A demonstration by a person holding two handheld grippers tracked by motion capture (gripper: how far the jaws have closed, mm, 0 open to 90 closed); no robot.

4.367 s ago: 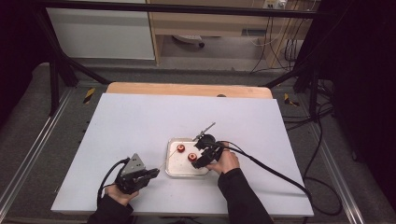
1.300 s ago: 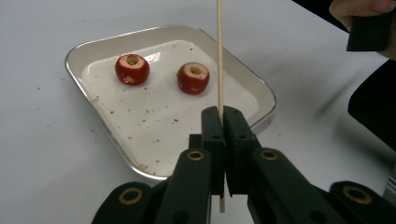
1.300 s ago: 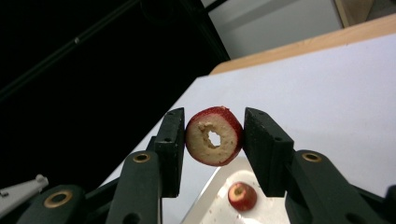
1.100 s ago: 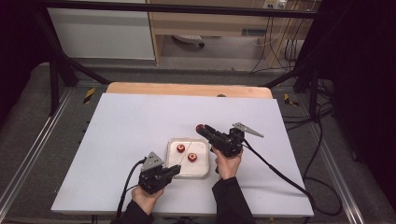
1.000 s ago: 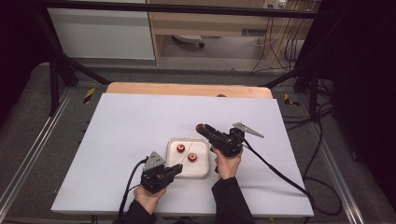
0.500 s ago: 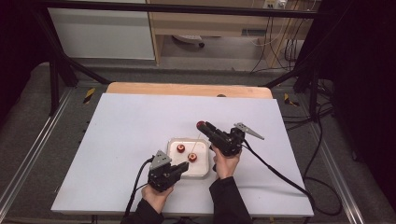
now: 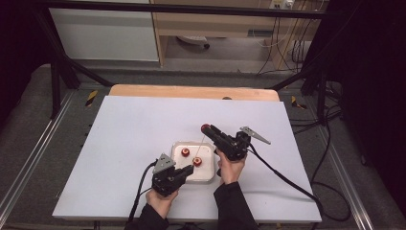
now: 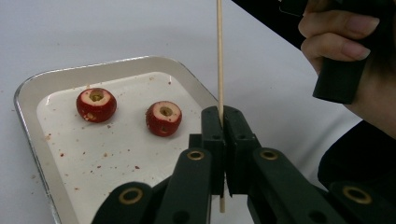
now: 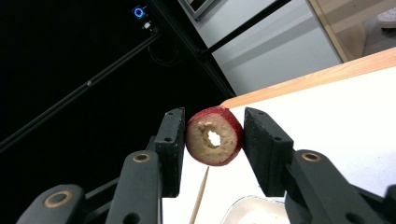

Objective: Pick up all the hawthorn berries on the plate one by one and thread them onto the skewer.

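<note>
A thin wooden skewer stands nearly upright, pinched near its lower end by my left gripper, which is shut on it at the tray's near right corner. Above the tray's far right side, my right gripper is raised and shut on a cored red fruit, with the hole through it facing the camera. The skewer's tip shows just below that fruit. Two more cored red fruits lie in the white metal tray.
The tray sits near the middle front of a white table top. Red crumbs speckle its floor. The person's right hand and its gripper body hang close above the skewer. A cable trails right over the table.
The left gripper has come forward and right from the table's front left to the tray, carrying the skewer. The right gripper has lifted one fruit off the tray and now holds almost still.
</note>
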